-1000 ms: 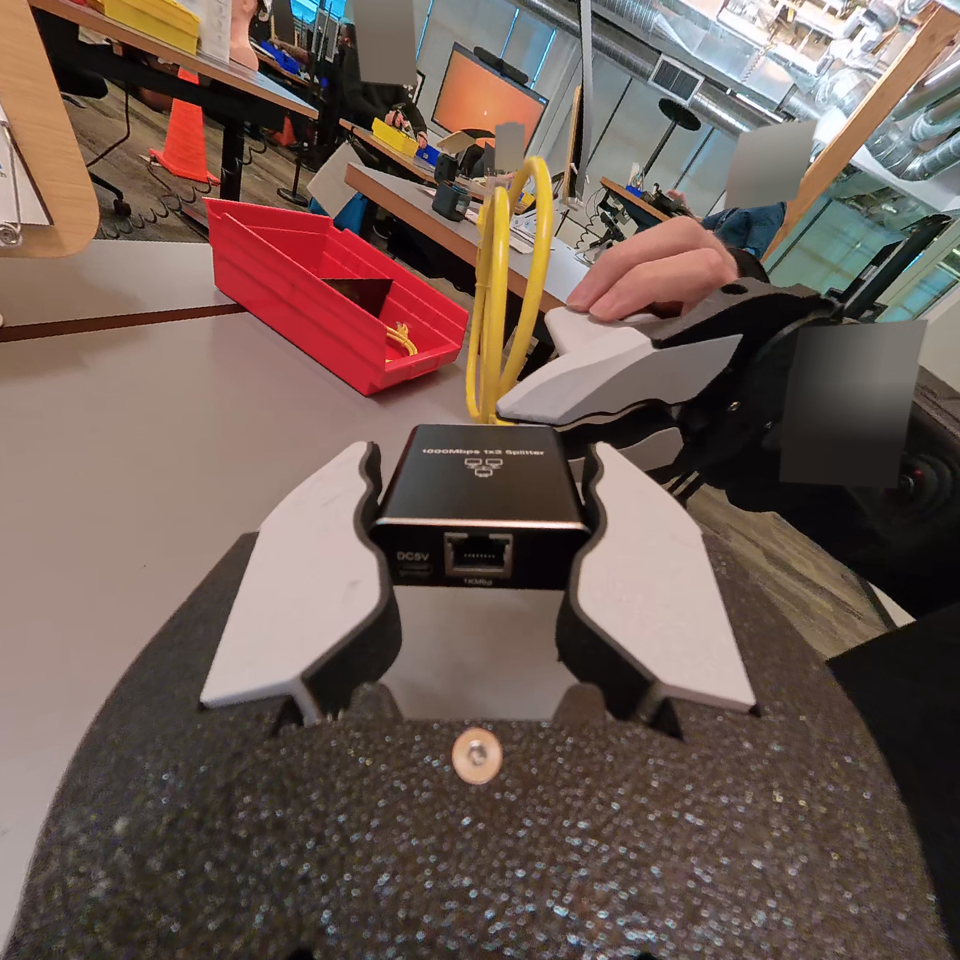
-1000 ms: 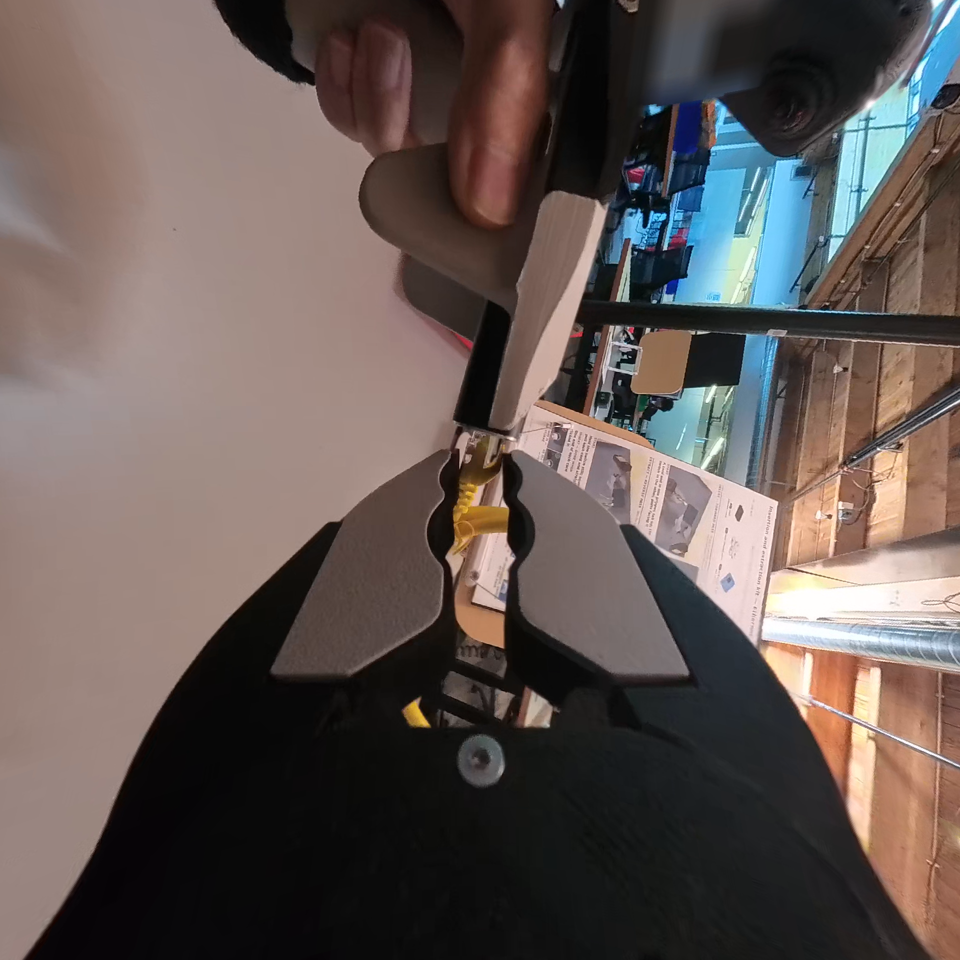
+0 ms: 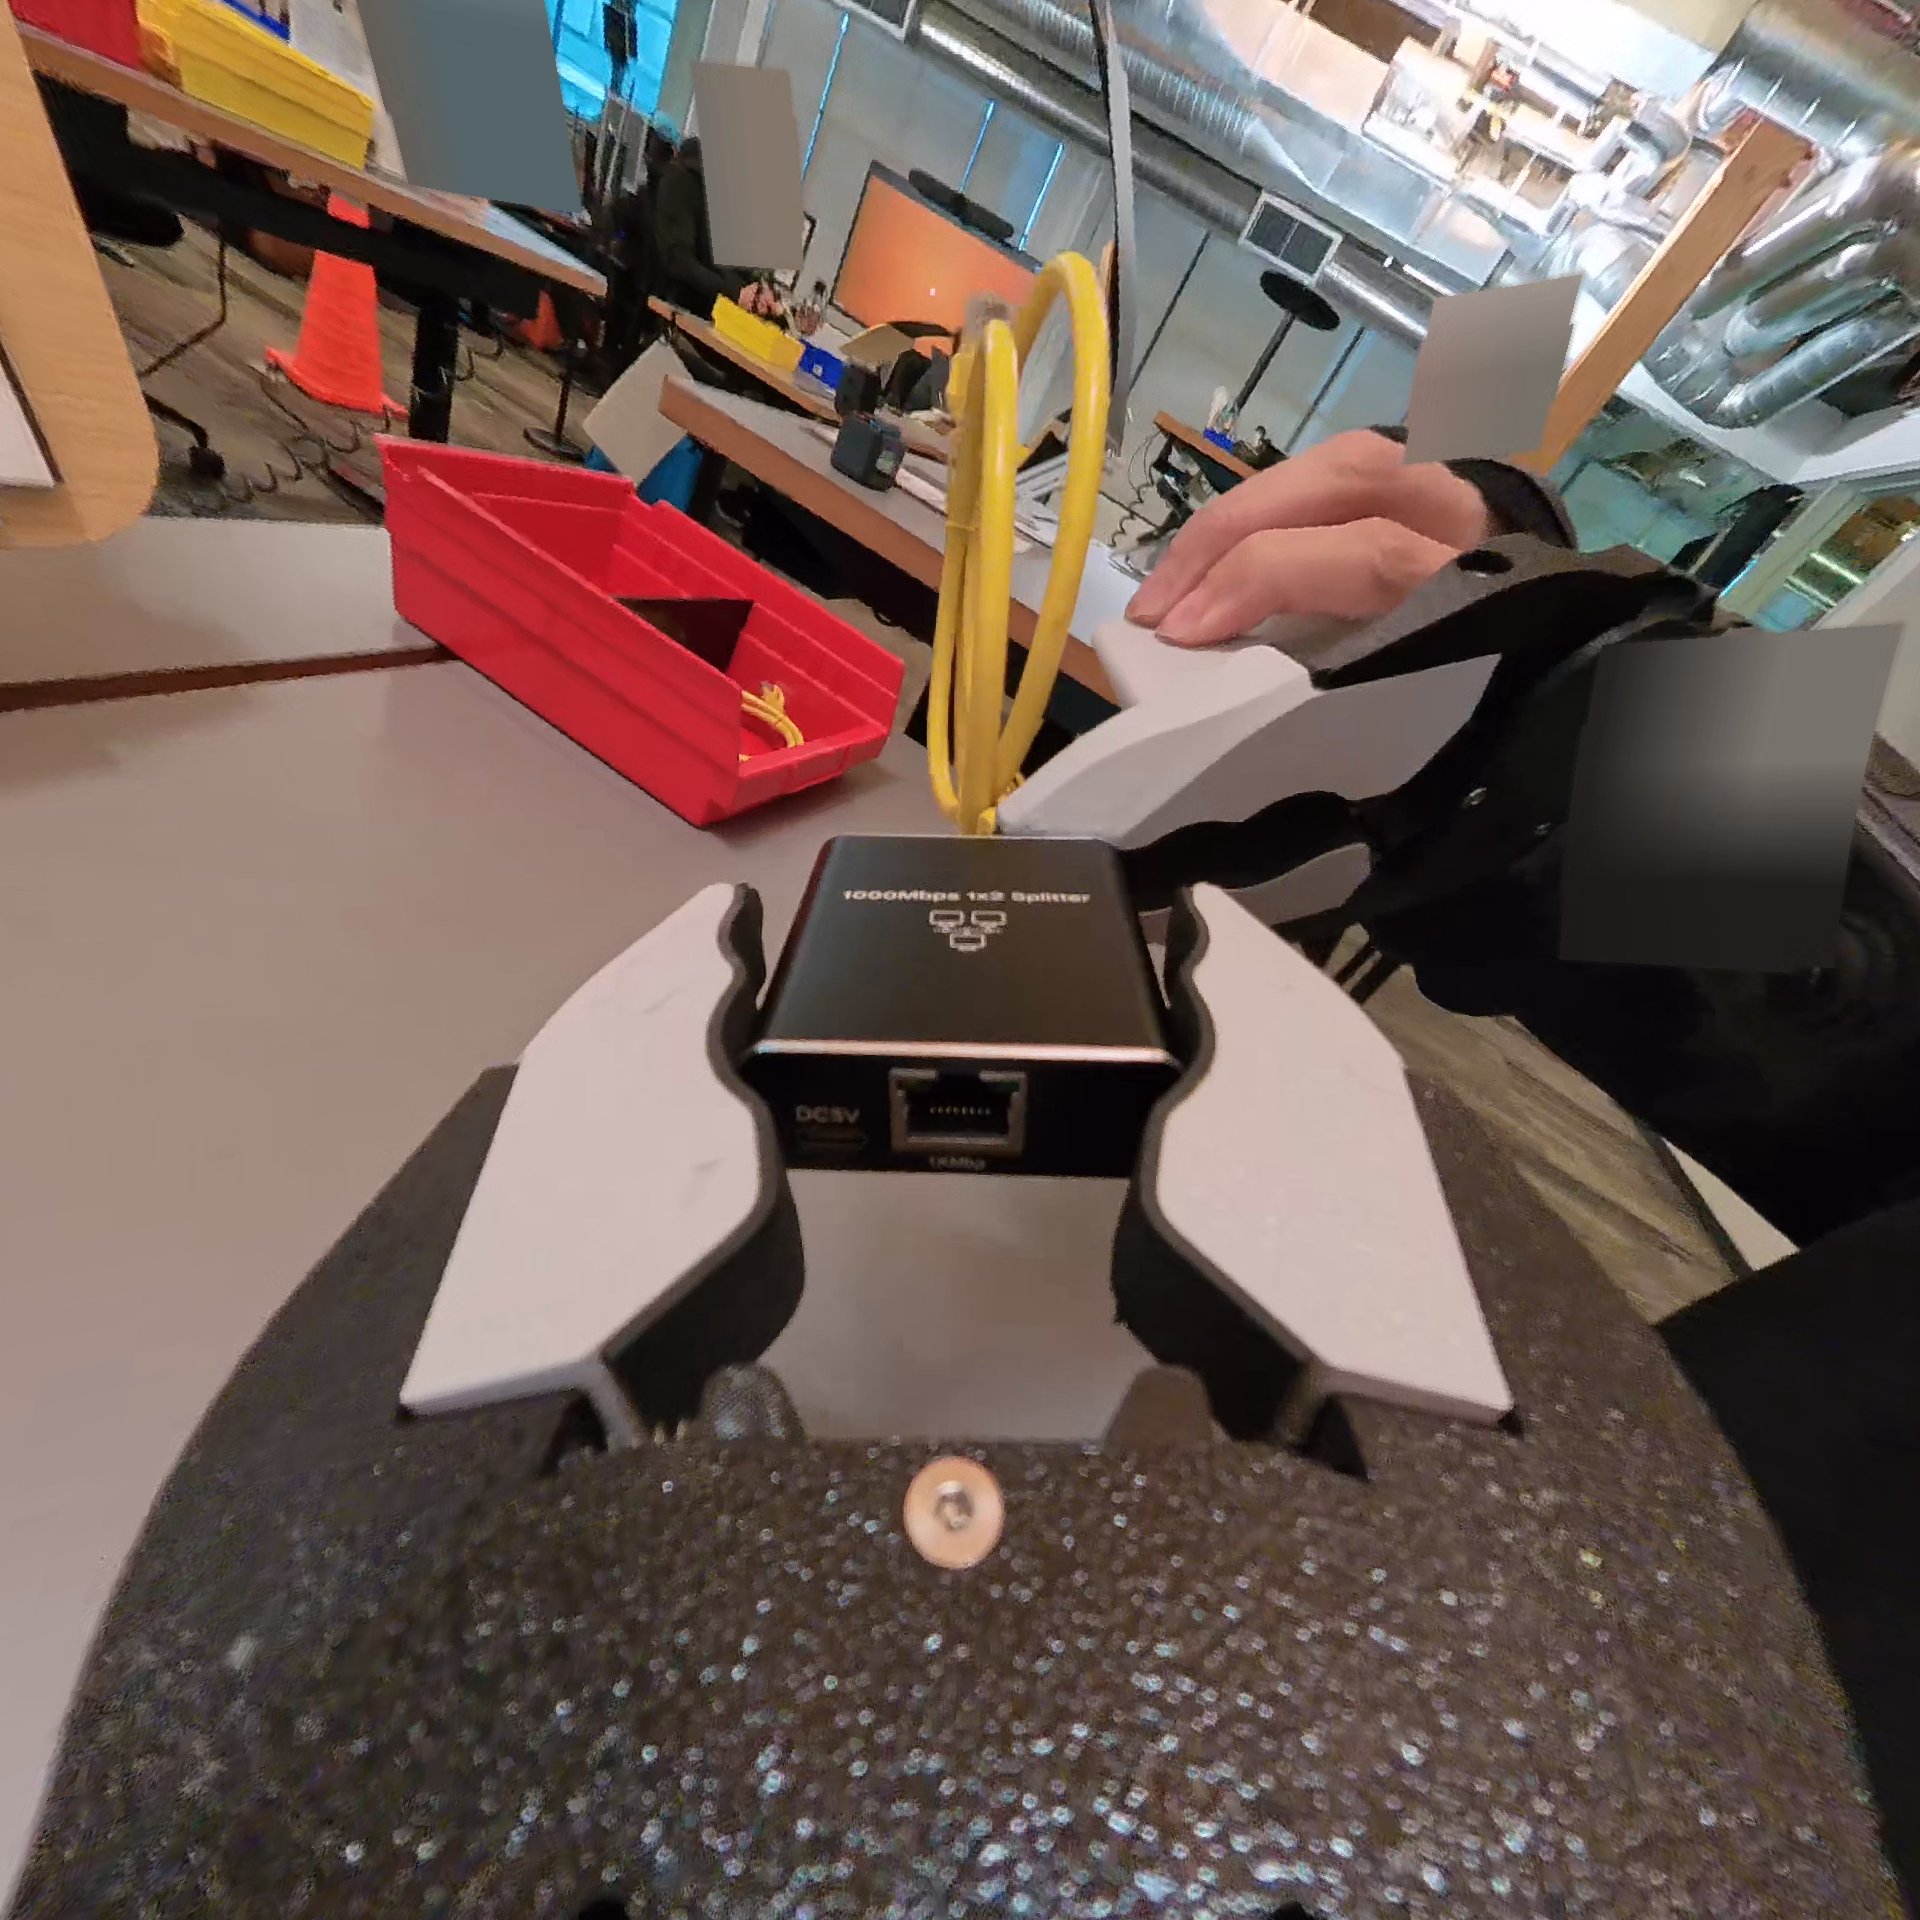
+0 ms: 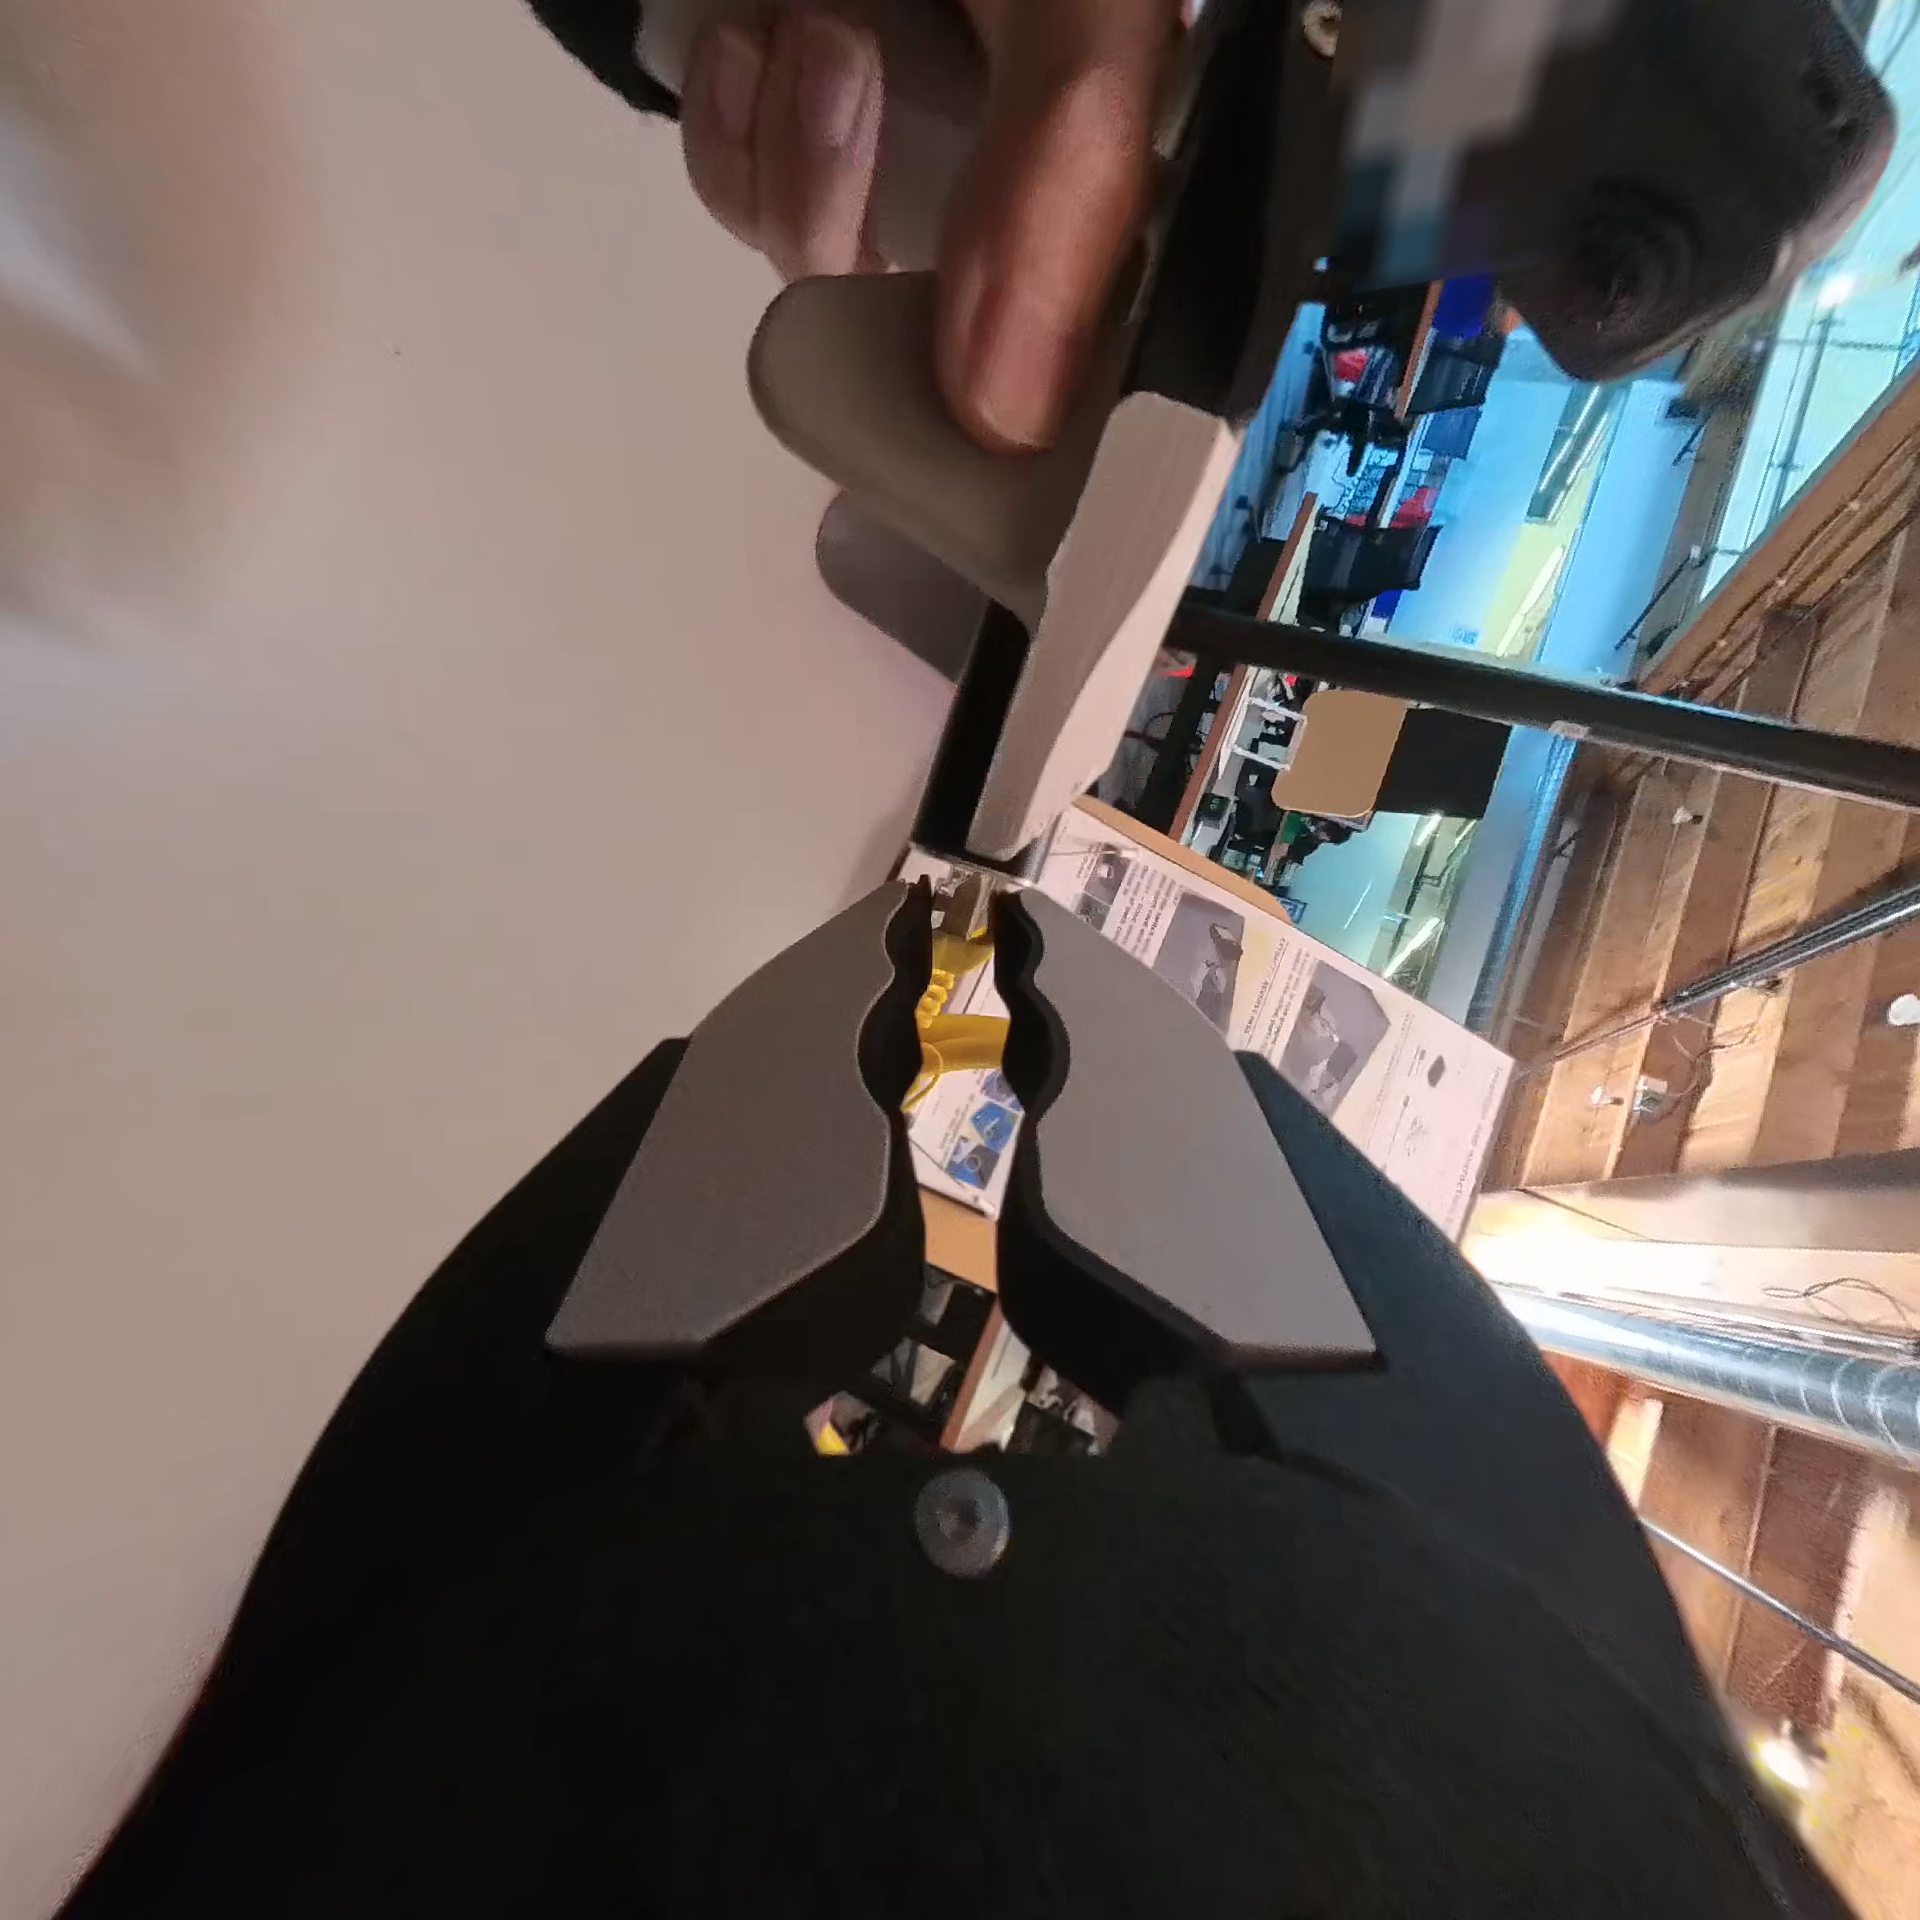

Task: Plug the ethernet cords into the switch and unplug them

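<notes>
The left gripper (image 3: 961, 997) pinches the black switch (image 3: 961, 956) between its two grey fingers, above the grey table (image 3: 260, 883), with one empty port facing the camera. The right gripper (image 4: 961, 914) is pressed on the plug end of the yellow ethernet cord (image 3: 1003, 561) at the far side of the switch, and the cord rises in a tall loop behind it. A red bin (image 3: 623, 634) lies farther back on the table, with another yellow cord (image 3: 769, 717) inside.
</notes>
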Available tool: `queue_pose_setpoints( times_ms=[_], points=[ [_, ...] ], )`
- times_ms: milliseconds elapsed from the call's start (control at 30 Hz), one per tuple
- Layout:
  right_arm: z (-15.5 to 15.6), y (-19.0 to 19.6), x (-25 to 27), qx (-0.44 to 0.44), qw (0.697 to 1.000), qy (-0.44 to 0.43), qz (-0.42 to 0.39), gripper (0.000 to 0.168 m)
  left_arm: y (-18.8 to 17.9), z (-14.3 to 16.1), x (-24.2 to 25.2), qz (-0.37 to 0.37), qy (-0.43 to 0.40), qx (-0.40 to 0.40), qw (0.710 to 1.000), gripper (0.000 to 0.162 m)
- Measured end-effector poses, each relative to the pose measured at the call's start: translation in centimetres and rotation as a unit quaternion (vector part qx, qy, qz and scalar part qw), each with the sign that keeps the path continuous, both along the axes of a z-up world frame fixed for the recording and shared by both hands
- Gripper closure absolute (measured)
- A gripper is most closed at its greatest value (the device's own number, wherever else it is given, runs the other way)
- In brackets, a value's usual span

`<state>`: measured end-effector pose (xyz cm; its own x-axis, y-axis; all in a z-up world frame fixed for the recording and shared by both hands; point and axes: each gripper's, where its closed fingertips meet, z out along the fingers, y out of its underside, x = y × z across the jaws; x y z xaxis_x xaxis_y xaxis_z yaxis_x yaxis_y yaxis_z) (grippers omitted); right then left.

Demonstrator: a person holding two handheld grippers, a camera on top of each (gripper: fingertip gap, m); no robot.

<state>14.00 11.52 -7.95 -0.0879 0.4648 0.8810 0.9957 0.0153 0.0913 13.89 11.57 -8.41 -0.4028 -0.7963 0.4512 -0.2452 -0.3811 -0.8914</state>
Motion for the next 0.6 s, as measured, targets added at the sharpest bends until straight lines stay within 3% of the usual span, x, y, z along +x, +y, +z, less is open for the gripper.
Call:
queue_pose_setpoints(
  times_ms=[300, 433, 600],
  points=[
    [0.8, 0.1, 0.5, 0.018, 0.998, -0.049, -0.022, 0.155, 0.0, 0.4, 0.2, 0.004, 0.002, 0.002, 1.0, 0.088],
    [0.6, 0.1, 0.6, 0.015, 0.998, -0.052, -0.027, 0.154, 0.2, 0.1, 0.3, 0.037, -0.004, 0.079, 0.996, 0.088],
    [1.1, 0.2, 0.6, 0.017, 0.998, -0.059, -0.031, 0.155, 0.2, 0.4, 0.1, 0.03, -0.003, 0.05, 0.998, 0.088]
  ],
)
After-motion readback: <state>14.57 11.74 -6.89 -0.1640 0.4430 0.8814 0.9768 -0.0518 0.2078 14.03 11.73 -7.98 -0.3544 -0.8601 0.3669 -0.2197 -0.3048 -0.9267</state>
